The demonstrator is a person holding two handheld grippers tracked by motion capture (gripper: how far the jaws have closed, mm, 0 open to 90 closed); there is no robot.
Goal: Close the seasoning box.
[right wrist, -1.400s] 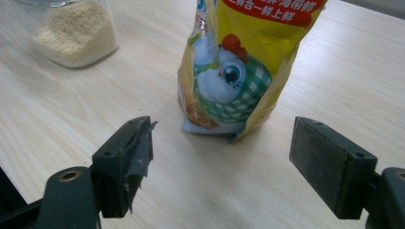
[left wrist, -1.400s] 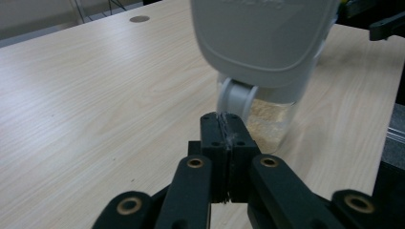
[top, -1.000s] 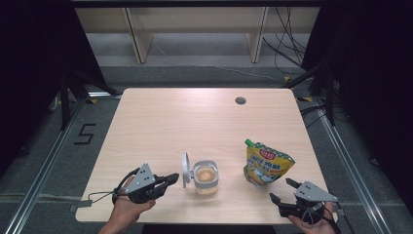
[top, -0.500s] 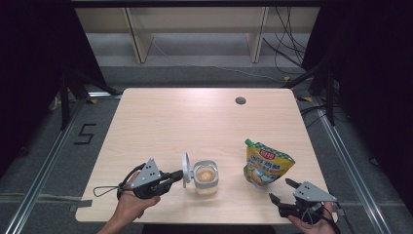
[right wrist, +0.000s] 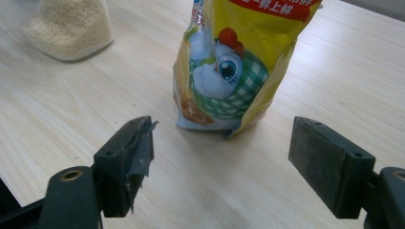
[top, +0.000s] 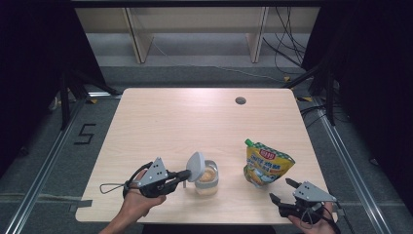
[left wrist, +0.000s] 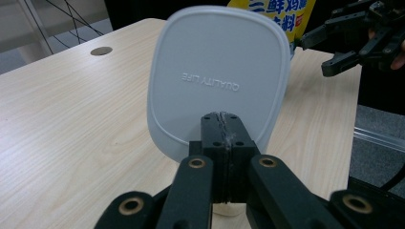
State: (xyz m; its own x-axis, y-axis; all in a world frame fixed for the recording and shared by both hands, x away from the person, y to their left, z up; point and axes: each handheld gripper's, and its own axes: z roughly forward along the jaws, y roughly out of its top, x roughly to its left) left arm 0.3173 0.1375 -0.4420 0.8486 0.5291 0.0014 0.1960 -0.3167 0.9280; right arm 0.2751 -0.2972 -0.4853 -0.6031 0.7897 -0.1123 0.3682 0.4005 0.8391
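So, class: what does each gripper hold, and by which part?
The left gripper pinches the grey lid by its lower edge, above the jar. The right gripper is open, holding nothing.

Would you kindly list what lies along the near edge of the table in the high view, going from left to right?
Left gripper → grey rounded plastic lid → clear jar of beige granules → yellow stand-up pouch with green cap → right gripper.
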